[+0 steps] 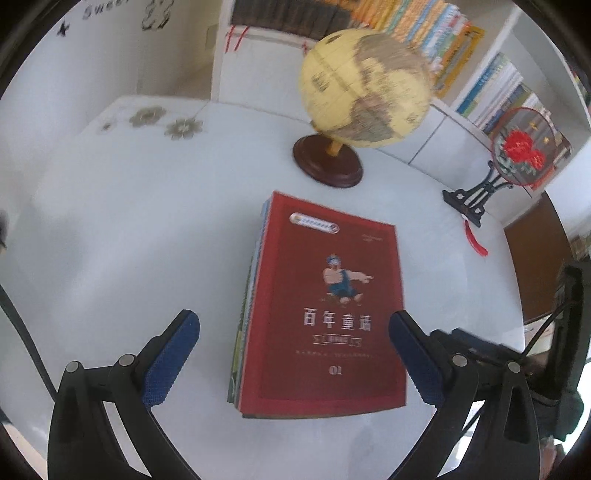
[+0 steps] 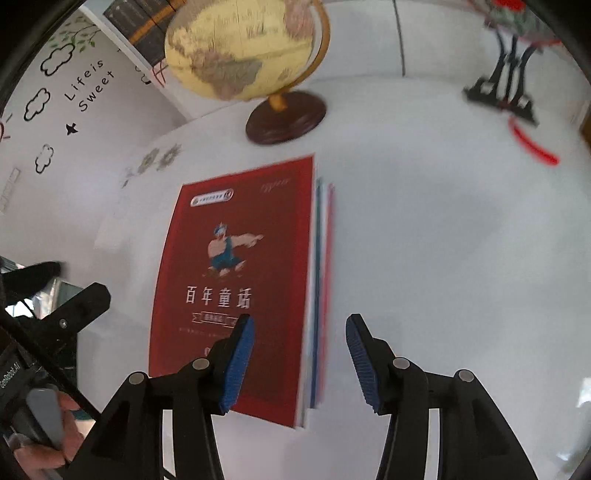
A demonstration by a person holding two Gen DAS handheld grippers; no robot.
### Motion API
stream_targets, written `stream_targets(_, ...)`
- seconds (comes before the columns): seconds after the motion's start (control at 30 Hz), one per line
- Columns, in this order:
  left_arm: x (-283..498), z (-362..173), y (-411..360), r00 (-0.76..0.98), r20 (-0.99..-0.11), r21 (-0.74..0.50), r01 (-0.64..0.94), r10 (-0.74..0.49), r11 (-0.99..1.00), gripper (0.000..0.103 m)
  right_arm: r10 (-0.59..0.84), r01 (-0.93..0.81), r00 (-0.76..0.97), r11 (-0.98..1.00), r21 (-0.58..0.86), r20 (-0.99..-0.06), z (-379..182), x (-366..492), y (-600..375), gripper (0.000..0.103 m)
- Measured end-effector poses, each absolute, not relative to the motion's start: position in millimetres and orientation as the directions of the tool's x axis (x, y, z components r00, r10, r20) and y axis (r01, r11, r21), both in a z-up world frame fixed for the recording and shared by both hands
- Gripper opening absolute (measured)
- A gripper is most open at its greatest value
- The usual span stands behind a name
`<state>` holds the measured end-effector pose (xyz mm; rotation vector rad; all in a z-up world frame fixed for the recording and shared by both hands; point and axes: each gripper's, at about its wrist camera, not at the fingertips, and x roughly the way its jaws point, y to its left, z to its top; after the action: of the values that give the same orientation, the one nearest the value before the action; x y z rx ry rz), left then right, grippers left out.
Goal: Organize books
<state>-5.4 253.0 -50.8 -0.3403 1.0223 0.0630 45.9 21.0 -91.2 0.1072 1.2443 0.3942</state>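
A stack of books lies flat on the white table, topped by a red book (image 1: pixel 325 295) with a cartoon figure and white Chinese lettering; the same red book (image 2: pixel 236 280) shows in the right wrist view, with blue, white and pink edges of lower books (image 2: pixel 321 295) jutting out at its right. My left gripper (image 1: pixel 293 354) hangs above the stack's near end, jaws wide, nothing between the blue pads. My right gripper (image 2: pixel 299 354) hovers over the stack's right edge, jaws apart, pads touching nothing. The left hand's gripper tool (image 2: pixel 55 325) appears at the left.
A yellow globe (image 1: pixel 365 88) on a dark wooden base (image 1: pixel 327 160) stands behind the stack. A round fan ornament with red flowers (image 1: pixel 524 147) on a black stand sits at the back right, its red tassel (image 1: pixel 476 240) on the table. Bookshelves (image 1: pixel 436 33) line the wall behind.
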Motion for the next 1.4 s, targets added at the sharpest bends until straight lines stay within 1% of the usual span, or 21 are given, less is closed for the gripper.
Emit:
stream_targets(0.13, -12.0, -22.8, 232.2, 0.561, -0.824, -0.204, -0.176, -0.072, 0.963, 0.102, 0.306, -0.255, 0.336, 0.94, 0.226, -0.891, -57.3, 35.9, 4.6, 0.05)
stream_targets(0.3, -21.4, 23.5, 201.9, 0.624, -0.78, -0.168, -0.132, -0.05, 0.977, 0.102, 0.287, -0.266, 0.452, 0.947, 0.18, -0.844, -1.4, 16.2, -20.8, 0.05)
stream_targets(0.47, -31.2, 65.4, 172.1, 0.677, -0.734, -0.157, -0.106, -0.045, 0.982, 0.102, 0.235, -0.273, 0.6, 0.959, 0.08, -0.765, 59.4, -8.0, -45.1, 0.05)
stream_targets(0.53, -35.2, 81.2, 159.7, 0.702, -0.711, -0.143, -0.093, -0.037, 0.985, 0.102, 0.198, -0.268, 0.67, 0.963, 0.017, -0.715, 82.7, -19.8, -53.0, 0.05)
stream_targets(0.6, -41.3, 101.4, 145.1, 0.736, -0.677, -0.115, -0.082, -0.018, 0.99, 0.102, 0.179, -0.264, 0.739, 0.964, -0.036, -0.65, 107.7, -34.1, -62.6, 0.05)
stream_targets(0.67, -47.9, 120.2, 132.0, 0.769, -0.64, -0.094, -0.078, 0.0, 0.992, 0.102, 0.172, -0.254, 0.8, 0.965, -0.065, -0.574, 131.2, -49.2, -75.3, 0.054)
stream_targets(0.7, -52.6, 131.9, 124.4, 0.79, -0.613, -0.088, -0.087, 0.015, 0.992, 0.102, 0.175, -0.248, 0.827, 0.966, -0.068, -0.535, 142.1, -55.6, -83.0, 0.063)
stream_targets(0.73, -55.8, 140.3, 119.3, 0.802, -0.597, -0.093, -0.092, 0.019, 0.991, 0.102, 0.176, -0.238, 0.856, 0.969, -0.068, -0.487, 153.2, -62.9, -91.7, 0.077)
stream_targets(0.77, -58.4, 147.9, 114.4, 0.812, -0.583, -0.1, -0.091, 0.015, 0.991, 0.102, 0.174, -0.222, 0.899, 0.972, -0.073, -0.402, 167.1, -74.9, -103.5, 0.085)
stream_targets(0.8, -61.0, 156.3, 108.4, 0.82, -0.572, -0.1, -0.084, 0.011, 0.991, 0.102, 0.168, -0.206, 0.931, 0.975, -0.085, -0.323, 177.3, -85.5, -112.3, 0.099)
stream_targets(0.83, -62.5, 162.7, 103.3, 0.824, -0.566, -0.094, -0.08, 0.013, 0.992, 0.102, 0.158, -0.189, 0.955, 0.977, -0.101, -0.252, 185.5, -93.7, -118.7, 0.103)
stream_targets(0.9, -68.6, 177.8, 90.6, 0.833, -0.553, -0.065, -0.08, 0.031, 0.995, 0.102, 0.142, -0.153, 0.987, 0.974, -0.164, -0.079, 203.2, -111.9, -132.9, 0.103)
stream_targets(0.97, -75.7, 193.2, 77.5, 0.846, -0.532, -0.044, -0.069, 0.036, 0.997, 0.102, 0.142, -0.138, 0.99, 0.969, -0.205, 0.001, 213.9, -119.5, -139.1, 0.103)
stream_targets(1.0, -78.9, 201.3, 70.4, 0.86, -0.508, -0.026, -0.068, 0.045, 0.997, 0.102, 0.146, -0.139, 0.989, 0.968, -0.209, 0.019, 216.8, -119.4, -141.8, 0.103)
stream_targets(1.07, -79.4, 215.7, 55.8, 0.876, -0.473, 0.024, -0.089, 0.089, 0.996, 0.102, 0.153, -0.149, 0.988, 0.972, -0.184, 0.01, 217.9, -113.9, -148.0, 0.103)
stream_targets(1.13, -78.5, 227.6, 45.5, 0.886, -0.446, 0.044, -0.117, 0.125, 0.992, 0.102, 0.202, -0.205, 0.979, 0.971, -0.119, -0.036, 214.8, -101.3, -158.2, 0.103)
stream_targets(1.2, -79.6, 240.4, 36.6, 0.9, -0.42, 0.007, -0.131, 0.121, 0.991, 0.102, 0.286, -0.291, 0.952, 0.957, -0.024, -0.111, 217.9, -83.4, -172.7, 0.103)
stream_targets(1.23, -81.7, 243.6, 34.2, 0.906, -0.41, -0.023, -0.123, 0.103, 0.992, 0.102, 0.307, -0.307, 0.943, 0.952, 0.02, -0.132, 220.8, -76.8, -179.4, 0.103)
stream_targets(1.3, -88.2, 246.7, 30.5, 0.914, -0.398, -0.077, -0.116, 0.076, 0.99, 0.102, 0.31, -0.302, 0.943, 0.95, 0.083, -0.117, 224.6, -71.4, -196.6, 0.103)
stream_targets(1.4, -95.8, 245.3, 26.1, 0.916, -0.386, -0.071, -0.143, 0.105, 0.987, 0.102, 0.289, -0.276, 0.955, 0.949, 0.15, -0.071, 227.3, -72.8, -214.7, 0.103)
